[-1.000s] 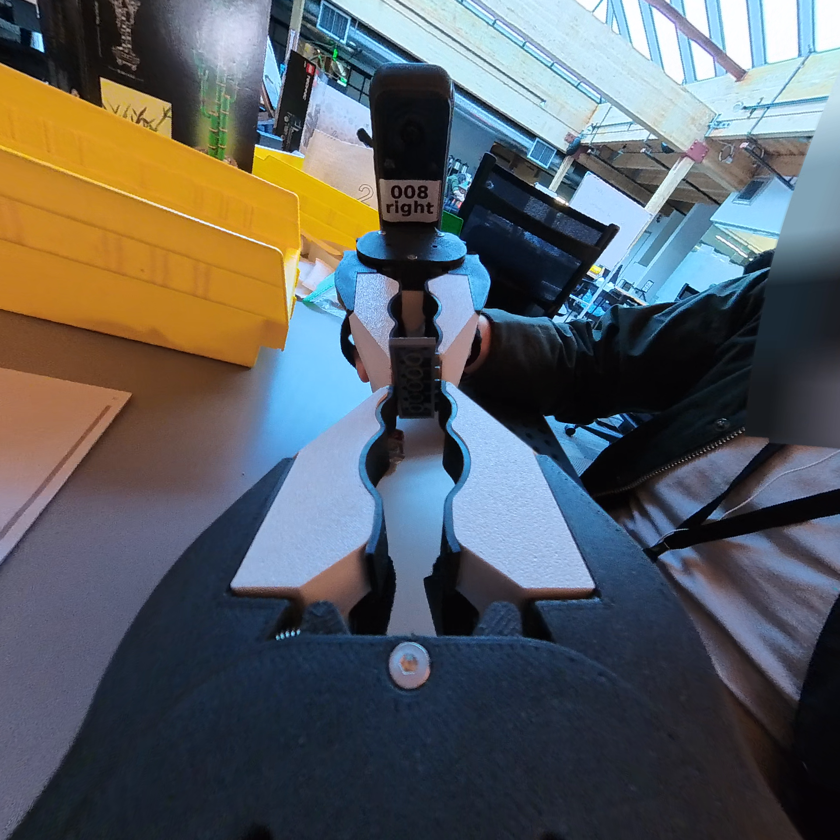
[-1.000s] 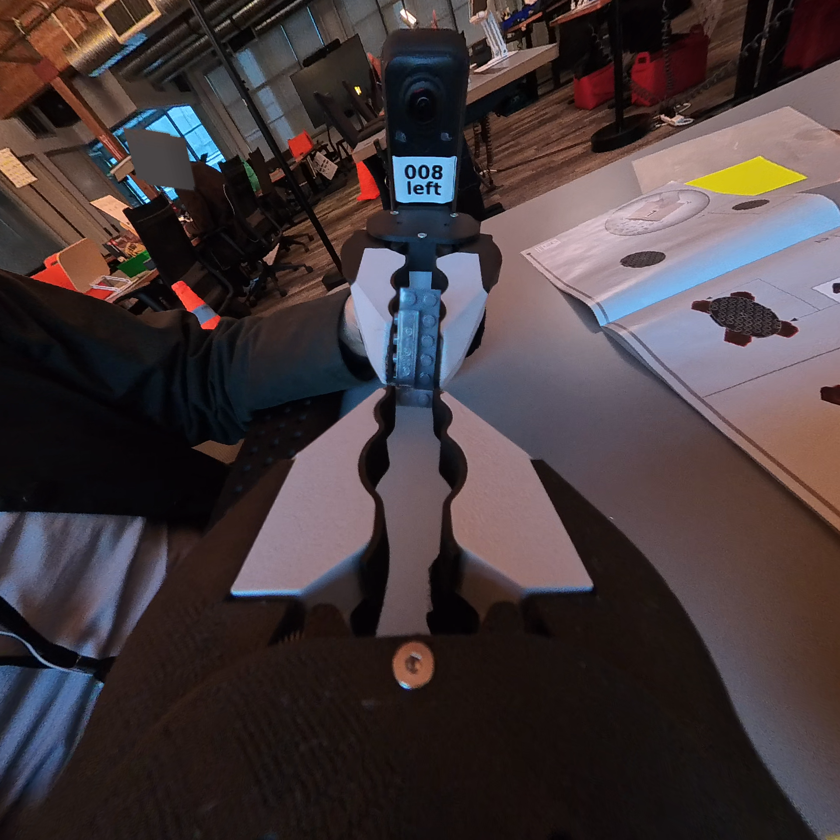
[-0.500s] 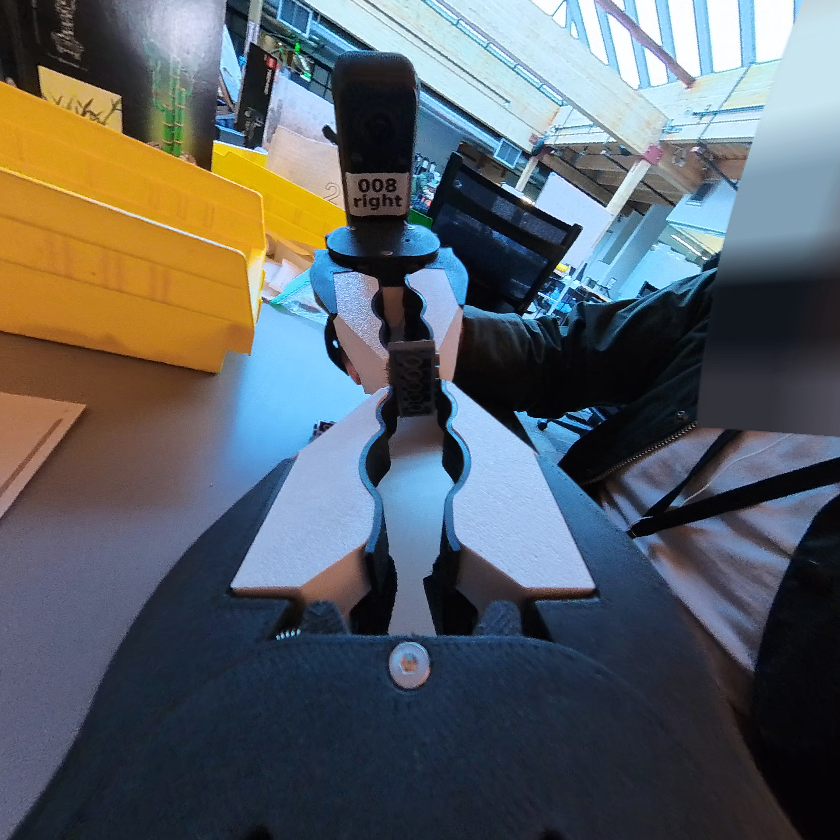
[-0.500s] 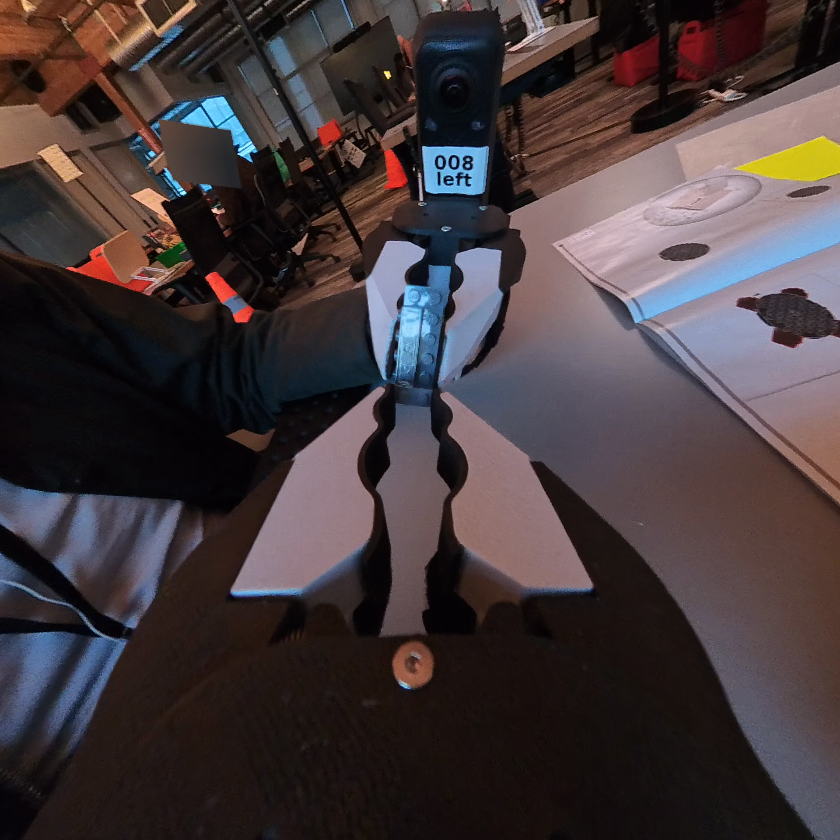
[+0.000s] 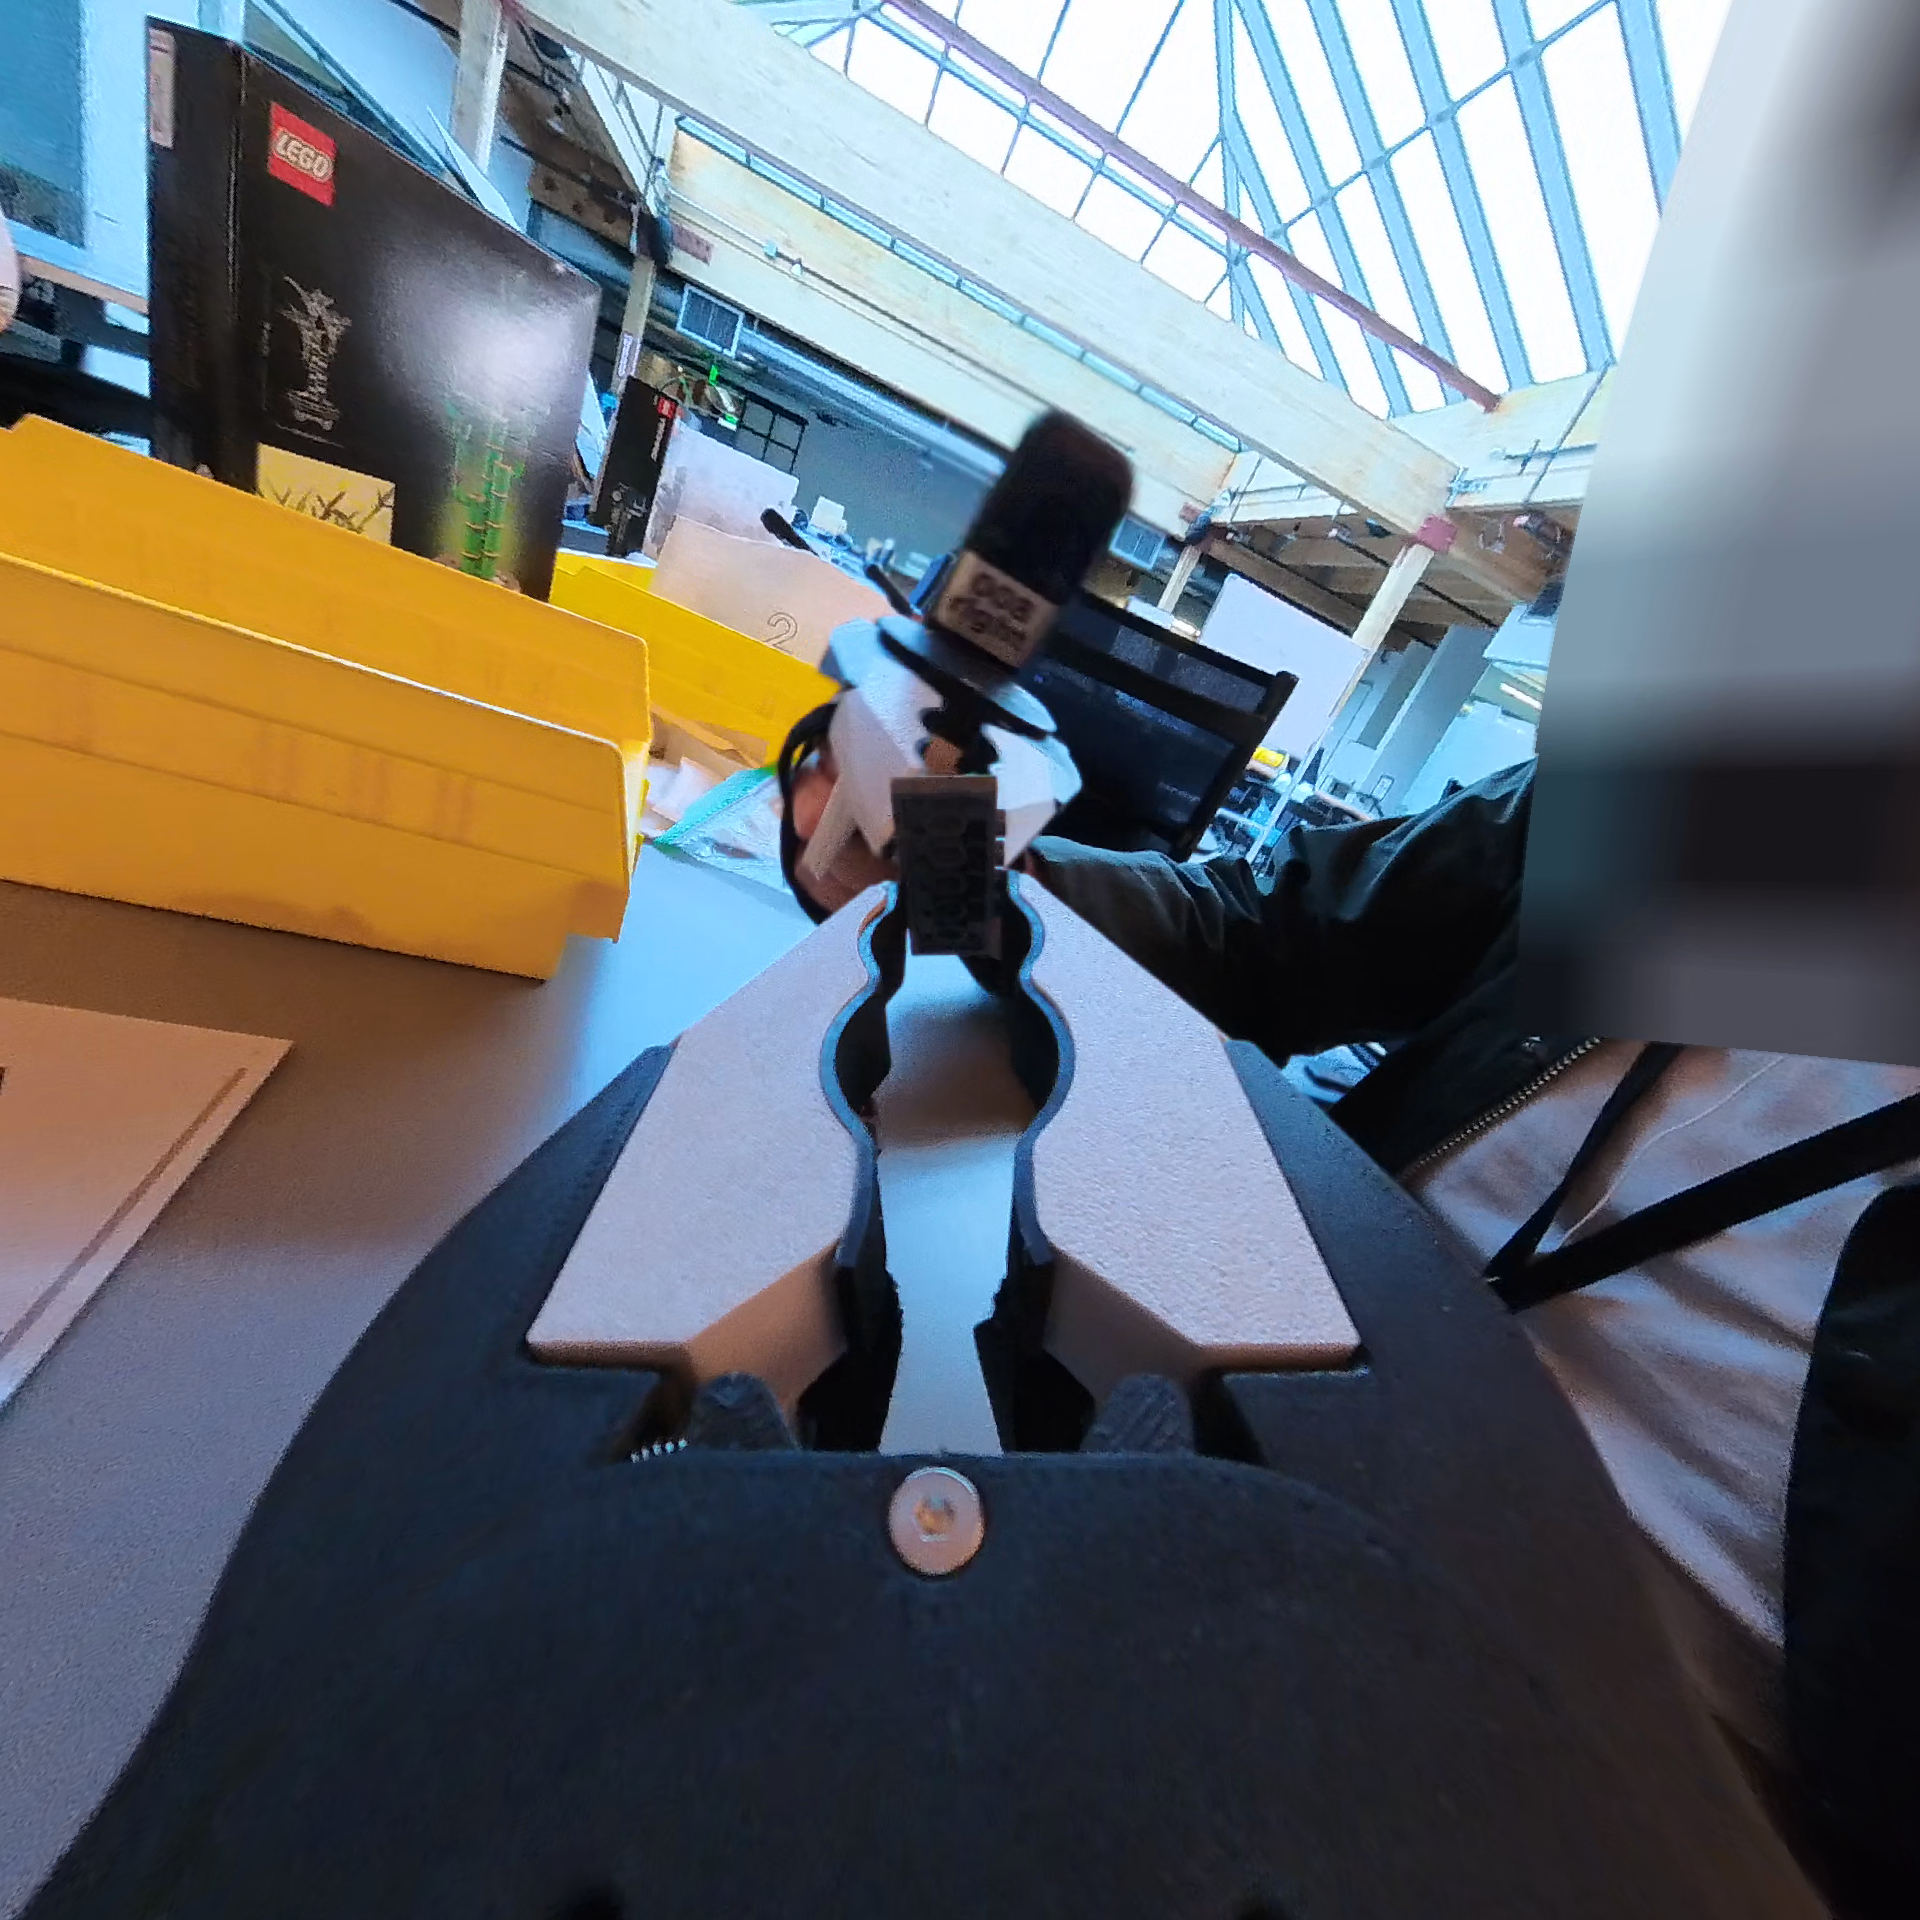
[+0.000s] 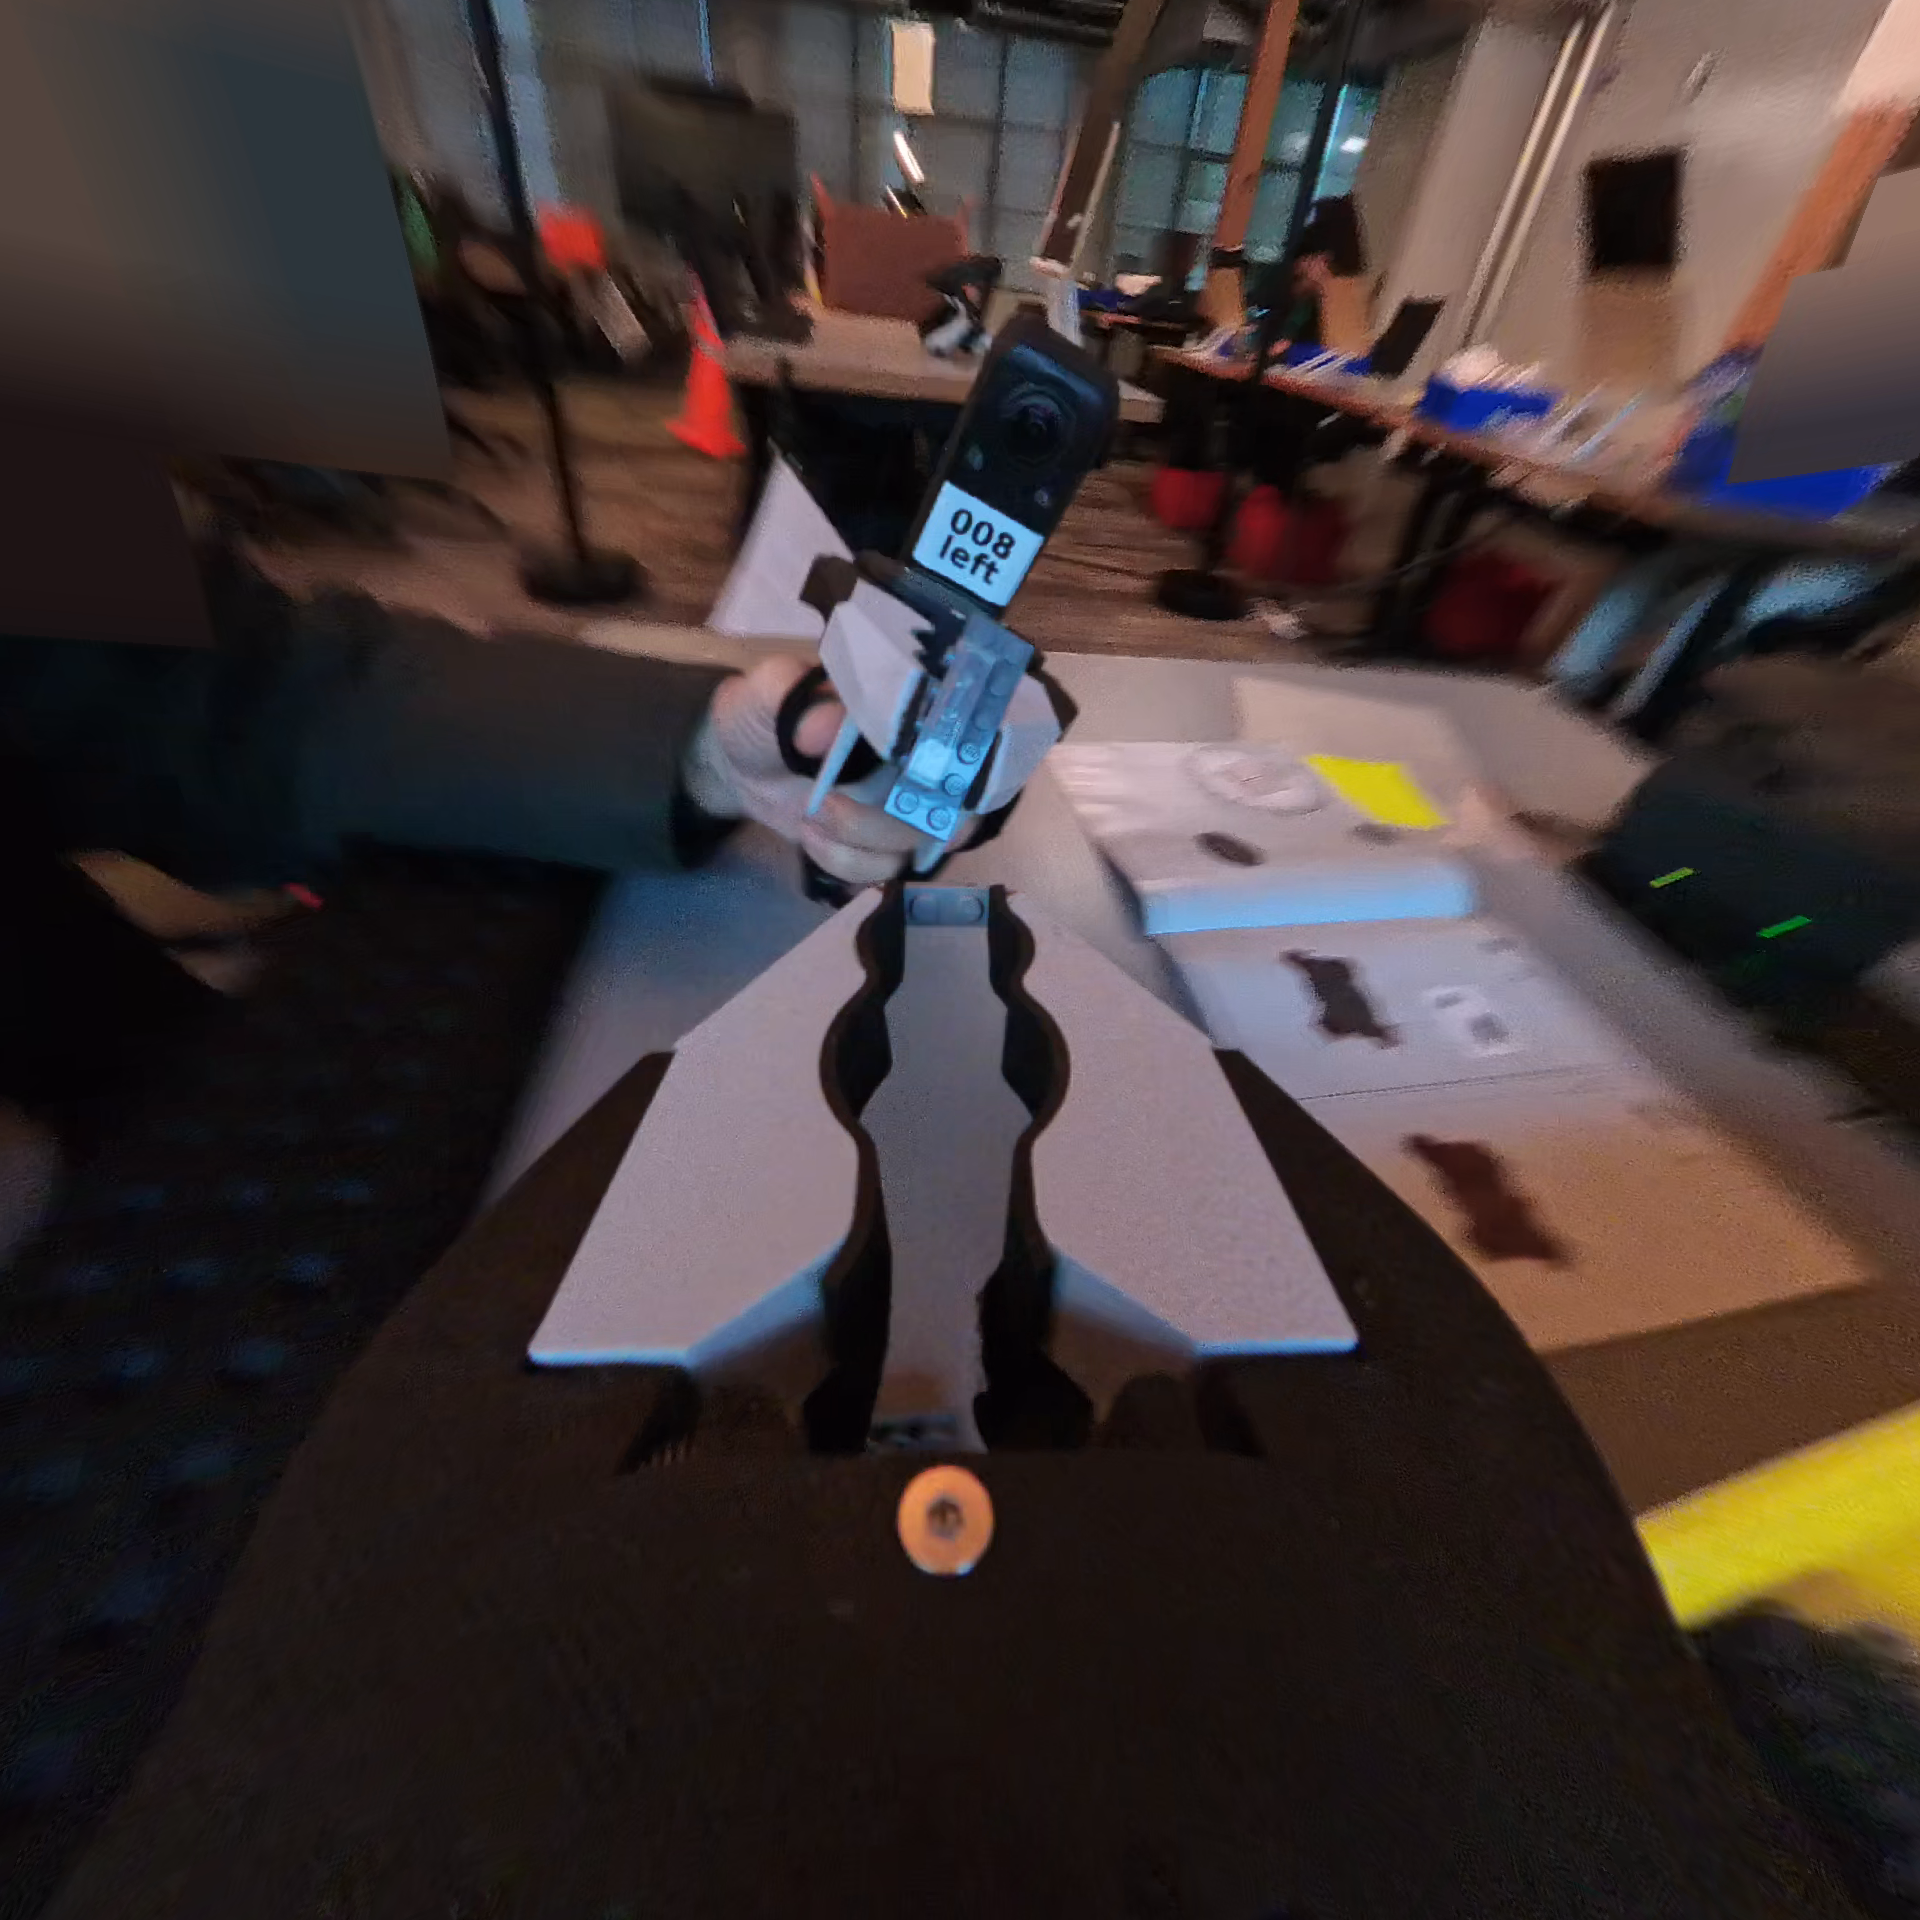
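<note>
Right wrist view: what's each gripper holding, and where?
Left gripper: long grey studded plate, clamped by its side edges, one end protruding. Right gripper: small grey piece, pinched at the tips.

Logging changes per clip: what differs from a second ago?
The left gripper and right gripper tilted and drew apart. The long grey plate now stands clear of the small grey piece. Both grippers stay shut on their pieces.
</note>
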Tool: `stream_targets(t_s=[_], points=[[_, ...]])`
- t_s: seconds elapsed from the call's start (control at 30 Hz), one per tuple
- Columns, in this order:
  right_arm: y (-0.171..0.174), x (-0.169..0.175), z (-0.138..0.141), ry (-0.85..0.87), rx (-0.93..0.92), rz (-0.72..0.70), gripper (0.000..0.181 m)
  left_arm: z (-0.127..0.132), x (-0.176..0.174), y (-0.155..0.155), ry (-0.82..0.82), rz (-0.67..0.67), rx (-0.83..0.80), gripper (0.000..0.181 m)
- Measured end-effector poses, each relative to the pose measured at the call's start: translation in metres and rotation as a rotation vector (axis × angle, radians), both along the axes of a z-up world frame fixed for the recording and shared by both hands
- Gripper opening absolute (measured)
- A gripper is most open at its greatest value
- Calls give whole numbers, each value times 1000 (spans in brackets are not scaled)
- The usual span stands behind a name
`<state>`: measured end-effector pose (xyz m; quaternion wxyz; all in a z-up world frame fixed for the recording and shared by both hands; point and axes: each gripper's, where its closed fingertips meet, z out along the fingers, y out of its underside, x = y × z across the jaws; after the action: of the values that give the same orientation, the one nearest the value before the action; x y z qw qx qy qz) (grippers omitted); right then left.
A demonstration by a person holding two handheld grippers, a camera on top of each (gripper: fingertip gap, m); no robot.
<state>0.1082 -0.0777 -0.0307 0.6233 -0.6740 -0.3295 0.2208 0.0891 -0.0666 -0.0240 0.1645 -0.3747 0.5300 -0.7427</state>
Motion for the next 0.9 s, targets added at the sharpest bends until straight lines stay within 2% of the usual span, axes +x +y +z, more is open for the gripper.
stream_targets(t_s=[0.07, 0.13, 0.27, 0.37, 0.47, 0.53, 0.6, 0.63, 0.7, 0.73, 0.8, 0.83, 0.9], points=[[-3, 0, 4, -146, 109, -60, 15, -1, 0, 0, 7, -9, -19, 15], [-5, 0, 6, -216, 163, -92, 14, -6, 3, -2, 30, -14, -9, 15], [-2, 1, -3, -323, 177, -125, 15, -14, 5, -9, 63, -37, 11, 15], [-2, 1, -3, -321, 178, -121, 15, -16, 6, -9, 72, -40, 13, 15], [-3, 13, 13, -208, 196, -136, 15, -15, 6, -8, 69, -36, -1, 15], [6, 58, 38, -66, 215, -327, 15, -12, 5, -7, 64, -41, -18, 16], [8, 137, 54, 103, 209, -649, 14, -9, 4, -8, 60, -61, -45, 16], [6, 172, 51, 162, 169, -778, 14, -9, 3, -9, 65, -71, -54, 16], [5, 221, 20, 178, -2, -944, 14, -12, 4, -13, 91, -98, -62, 16], [6, 235, 2, 155, -86, -997, 14, -15, 4, -15, 110, -114, -64, 16], [10, 245, -25, 131, -211, -1022, 34, -23, 6, -21, 154, -139, -56, 16], [11, 249, -29, 145, -232, -1029, 41, -27, 6, -24, 174, -150, -50, 16], [9, 250, -13, 246, -163, -1001, 41, -32, 7, -28, 201, -168, -44, 16]])
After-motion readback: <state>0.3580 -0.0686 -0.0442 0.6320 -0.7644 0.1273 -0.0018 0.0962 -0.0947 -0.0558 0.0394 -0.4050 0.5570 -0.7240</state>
